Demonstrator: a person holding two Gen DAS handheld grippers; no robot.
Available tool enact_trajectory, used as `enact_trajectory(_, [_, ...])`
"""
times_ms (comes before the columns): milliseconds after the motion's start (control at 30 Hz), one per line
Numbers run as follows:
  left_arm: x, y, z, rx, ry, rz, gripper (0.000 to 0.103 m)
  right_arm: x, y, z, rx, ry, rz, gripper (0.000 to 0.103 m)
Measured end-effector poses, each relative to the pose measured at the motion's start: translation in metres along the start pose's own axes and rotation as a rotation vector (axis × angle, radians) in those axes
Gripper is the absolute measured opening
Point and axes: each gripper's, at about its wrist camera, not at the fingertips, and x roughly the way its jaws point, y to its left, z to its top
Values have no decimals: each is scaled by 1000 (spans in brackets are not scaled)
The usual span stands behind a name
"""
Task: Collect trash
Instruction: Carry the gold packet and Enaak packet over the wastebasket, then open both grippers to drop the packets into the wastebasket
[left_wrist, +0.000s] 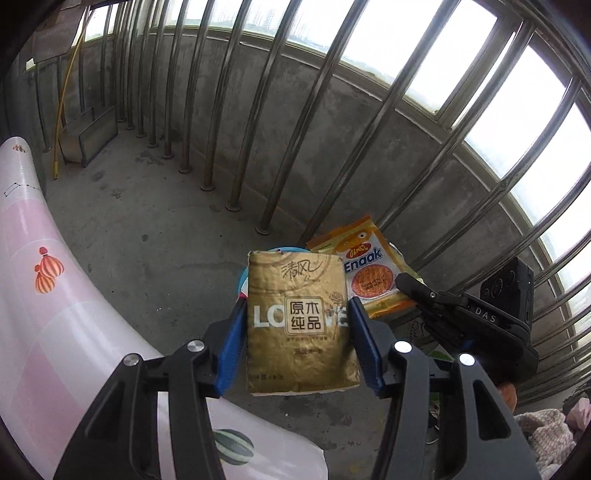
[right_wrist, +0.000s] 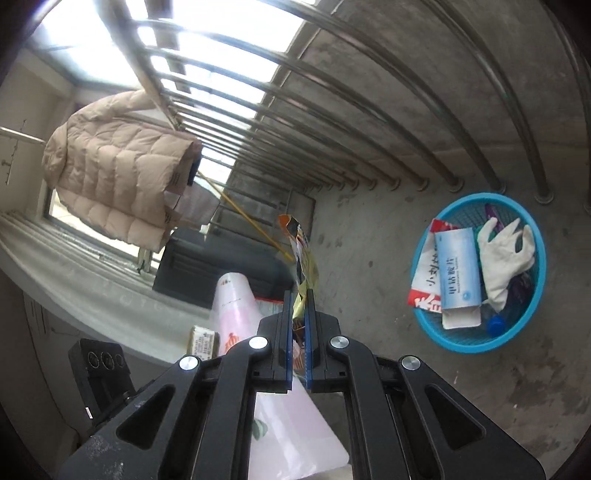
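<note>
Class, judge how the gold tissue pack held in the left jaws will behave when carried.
The gold tissue pack probably squashes softly: its sides dent at the left gripper jaws. It looks light. Its glossy film may slip.

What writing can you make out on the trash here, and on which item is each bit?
"清风", "原木纯品", "LOVE": gold tissue pack in the left gripper.
"Enaak": orange snack packet in the right gripper.
"DAS": right gripper's body.
"甲钴胺片": blue-white box in the blue basket.
"小刘": red-white packet.
Smaller print: unreadable.
</note>
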Motion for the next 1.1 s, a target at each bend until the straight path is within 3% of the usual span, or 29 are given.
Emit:
enact_trajectory(200, [98, -27, 31, 22, 140, -31, 53, 0, -57, 27, 96, -32, -71, 4])
enact_trajectory(267, [125, -32, 35, 35, 174, -42, 60, 6, -77, 34, 120, -31, -92, 6])
enact_trajectory(300, [141, -35, 36, 45, 200, -48, 75, 14, -90, 38, 137, -24, -108, 12])
enact_trajectory(333, [157, -36, 35, 54, 227, -55, 83, 23, -106, 41, 149, -3, -128, 17])
enact_trajectory(367, [173, -37, 35, 55, 253, -65, 83, 36, -124, 42, 174, 25, -169, 21])
enact_trajectory(433, [200, -34, 35, 40, 301, -54, 83, 55, -159, 38, 230, 78, -274, 38])
enact_trajectory(500, [208, -26, 31, -1, 315, -36, 83, 61, -184, 31, 268, 126, -380, 38])
enact_trajectory(533, [208, -24, 30, -21, 312, -46, 83, 58, -189, 28, 272, 124, -392, 38])
enact_trajectory(633, [189, -20, 34, -25, 268, -64, 83, 38, -187, 24, 257, 61, -372, 48])
enact_trajectory(833, [115, -22, 54, 9, 70, -87, 83, 12, -155, 31, 189, -27, -376, 49])
enact_trajectory(967, [37, -20, 53, 16, -122, -76, 84, 0, -89, 25, 68, -69, -337, 52])
enact_trajectory(1033, [-6, -16, 44, -3, -221, -29, 95, -2, -44, 16, -51, -83, -311, 57])
enact_trajectory(1100, [-50, -11, 28, -30, -318, 25, 97, -3, 5, 3, -202, -85, -294, 63])
